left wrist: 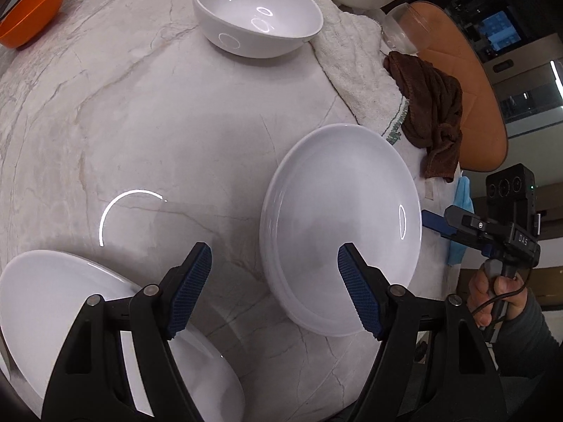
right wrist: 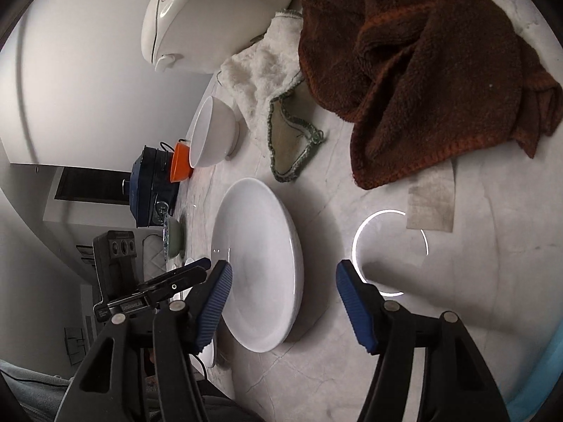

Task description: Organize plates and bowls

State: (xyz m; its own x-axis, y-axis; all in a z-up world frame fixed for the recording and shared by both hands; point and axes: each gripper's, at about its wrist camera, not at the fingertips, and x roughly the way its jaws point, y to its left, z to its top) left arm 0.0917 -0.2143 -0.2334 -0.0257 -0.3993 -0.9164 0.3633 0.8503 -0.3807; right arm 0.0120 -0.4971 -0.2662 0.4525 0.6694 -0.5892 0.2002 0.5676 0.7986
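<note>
White plate [right wrist: 260, 267] lies flat on the worktop [left wrist: 176, 133]; both the right gripper [right wrist: 283, 302] and left gripper [left wrist: 274, 288] hang open, so the rim should be pinched squarely.

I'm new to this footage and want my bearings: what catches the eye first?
The white plate on the marble counter, lying ahead of both open grippers. Behind it a white bowl stands beside a rumpled white towel, with a brown cloth heaped at the counter's edge.

Marble countertop [left wrist: 176, 123], white wall [right wrist: 88, 88]
</note>
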